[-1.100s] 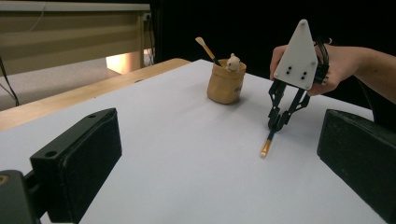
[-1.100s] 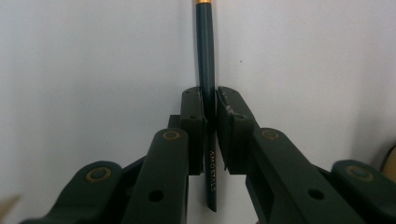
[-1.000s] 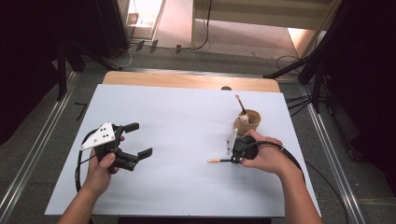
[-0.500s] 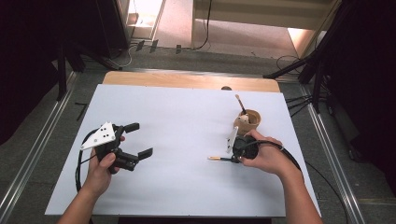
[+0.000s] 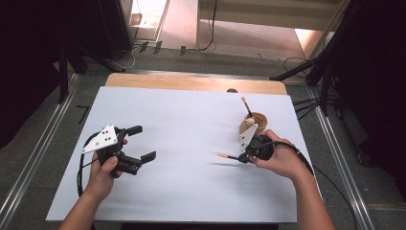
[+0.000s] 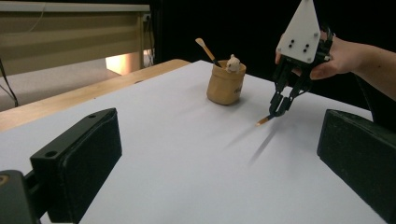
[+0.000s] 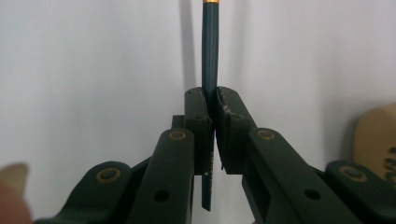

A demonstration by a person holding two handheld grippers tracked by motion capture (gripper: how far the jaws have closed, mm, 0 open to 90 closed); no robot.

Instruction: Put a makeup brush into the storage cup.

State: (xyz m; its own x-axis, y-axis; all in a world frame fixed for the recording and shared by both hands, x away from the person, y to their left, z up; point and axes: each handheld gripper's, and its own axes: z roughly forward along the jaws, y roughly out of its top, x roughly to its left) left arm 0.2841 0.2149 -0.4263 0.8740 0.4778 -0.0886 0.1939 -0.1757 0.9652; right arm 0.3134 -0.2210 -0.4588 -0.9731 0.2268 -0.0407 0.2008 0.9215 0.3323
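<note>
The right tongs are clamped on a thin dark brush, the shaft pinched between the two pads with its butt end poking out behind them and its gold-banded end reaching ahead, as the right gripper view shows. In the left gripper view the brush hangs clear of the counter, slanted tip-down, with its shadow on the white surface below. The right hand holds these tongs just in front of a tan cup, which stands near the counter's far right edge and already carries another brush leaning out of it, plus a pale object at its rim that I cannot identify. The left tongs stand open and empty, well apart to the left, held low over the counter by the left hand. Judgement: the brush is likely bound for the cup. Risks noted: the grip is on a narrow round shaft, off its middle, so the brush could pivot or slip between the pads when tilted upright; the cup is light-looking and unsteadied, so a tip striking its rim or the brush inside could tip it or push it toward the edge.
</note>
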